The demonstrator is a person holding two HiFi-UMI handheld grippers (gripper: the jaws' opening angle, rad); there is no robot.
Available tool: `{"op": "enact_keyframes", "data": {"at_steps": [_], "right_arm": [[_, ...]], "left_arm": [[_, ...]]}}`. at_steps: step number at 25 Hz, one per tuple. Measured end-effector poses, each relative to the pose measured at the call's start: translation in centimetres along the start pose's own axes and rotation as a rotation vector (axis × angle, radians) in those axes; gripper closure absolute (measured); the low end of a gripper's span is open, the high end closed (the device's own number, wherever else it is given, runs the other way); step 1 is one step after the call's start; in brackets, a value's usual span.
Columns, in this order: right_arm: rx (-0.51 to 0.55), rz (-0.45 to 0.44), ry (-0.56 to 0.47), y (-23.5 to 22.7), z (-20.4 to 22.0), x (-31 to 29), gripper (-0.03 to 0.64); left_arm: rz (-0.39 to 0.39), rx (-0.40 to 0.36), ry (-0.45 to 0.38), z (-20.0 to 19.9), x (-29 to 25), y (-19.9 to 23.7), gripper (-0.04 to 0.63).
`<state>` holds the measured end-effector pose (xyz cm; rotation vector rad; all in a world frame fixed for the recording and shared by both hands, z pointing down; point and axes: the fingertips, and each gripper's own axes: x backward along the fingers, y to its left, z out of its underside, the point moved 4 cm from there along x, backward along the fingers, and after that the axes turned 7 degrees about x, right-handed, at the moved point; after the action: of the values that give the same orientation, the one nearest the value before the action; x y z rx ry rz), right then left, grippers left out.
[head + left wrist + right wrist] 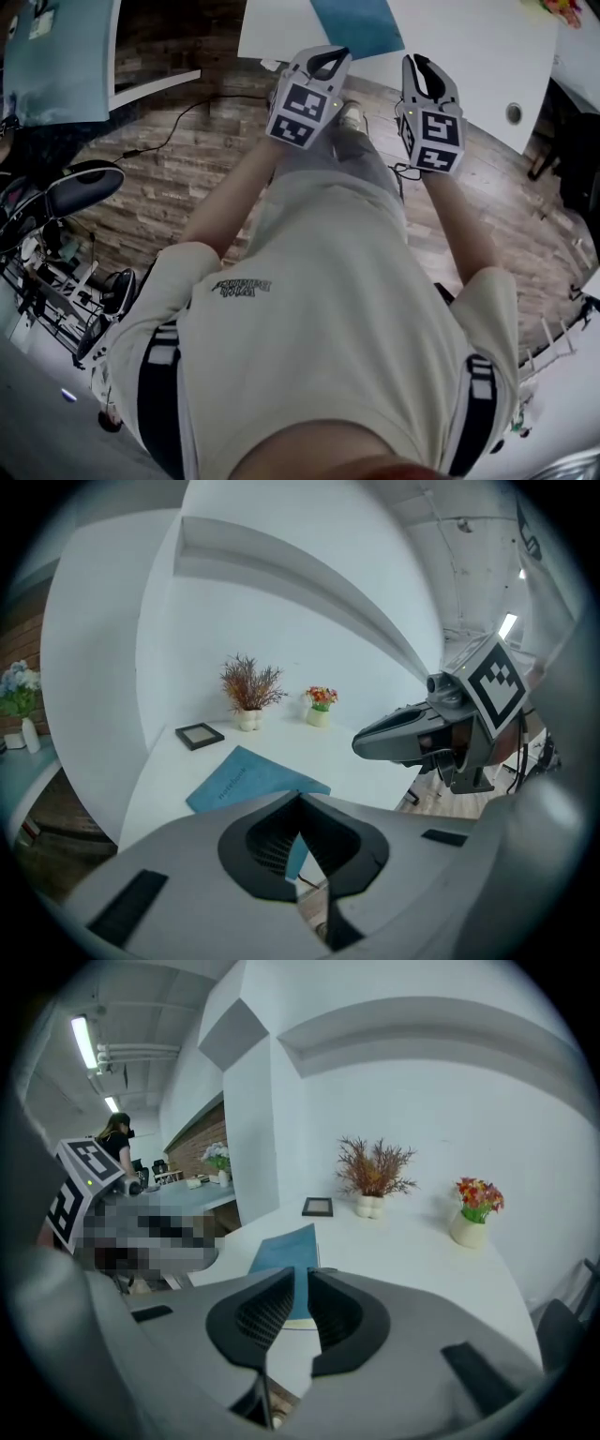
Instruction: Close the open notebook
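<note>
A white desk (422, 1251) runs along a plain white wall (450, 1119), with a deep white ledge (422, 1026) jutting out overhead. Near the desk's back edge stand a vase of dry twigs (373, 1177), a pot of bright flowers (473, 1208) and a small dark frame (317, 1207). The floor (187, 178) is grey-brown planks, with a black cable (184, 117) trailing across it and a black chair (80, 187) nearby. Further off there is a brick wall (199, 1143), and tube lights (82, 1040) glow on the ceiling.

**A smooth white table (281, 747) with four things on it**

Near the front edge, a flat blue notebook (246, 780) is laid cover up. Set further back are a small black picture frame (200, 735), a white vase of dried brown stems (248, 720) and a pale pot of orange flowers (319, 715).
</note>
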<state>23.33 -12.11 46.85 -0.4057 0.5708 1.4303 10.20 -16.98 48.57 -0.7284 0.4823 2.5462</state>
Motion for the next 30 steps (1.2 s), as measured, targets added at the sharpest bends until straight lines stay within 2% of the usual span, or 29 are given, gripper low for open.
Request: {"op": "enact_keyframes", "data": {"at_steps": [11,12,13,16,22,27,30], "right_arm": [[0.044,-0.038,-0.16,4.3,-7.9,5.1,0.568],[0.046,-0.04,-0.176,4.6,-8.4,5.7,0.575],[0.048,-0.042,-0.193,4.9,-8.9,6.2,0.609],[0.06,-0.048,-0.234,5.6,-10.1,7.5,0.611],[0.051,-0.08,-0.311,7.7,-12.7,10.5,0.611],[0.104,-0.086,-0.381,9.6,-14.2,12.7,0.611],[0.112,-0.062,-0.481,11.0,-14.7,13.8,0.612]], "left_arm": [[-0.035,-0.002,-0.168,-5.2,8.7,0.2,0.581],[-0.037,-0.002,-0.186,-5.6,9.5,0.1,0.581],[-0.04,-0.004,-0.206,-6.0,10.3,-0.1,0.581],[-0.061,-0.009,-0.292,-7.5,12.5,-0.3,0.581],[-0.053,-0.05,-0.404,-9.5,16.6,-0.6,0.581],[-0.068,-0.102,-0.477,-10.1,19.4,-0.9,0.581],[-0.089,-0.126,-0.52,-9.7,21.9,-1.0,0.581]]}}
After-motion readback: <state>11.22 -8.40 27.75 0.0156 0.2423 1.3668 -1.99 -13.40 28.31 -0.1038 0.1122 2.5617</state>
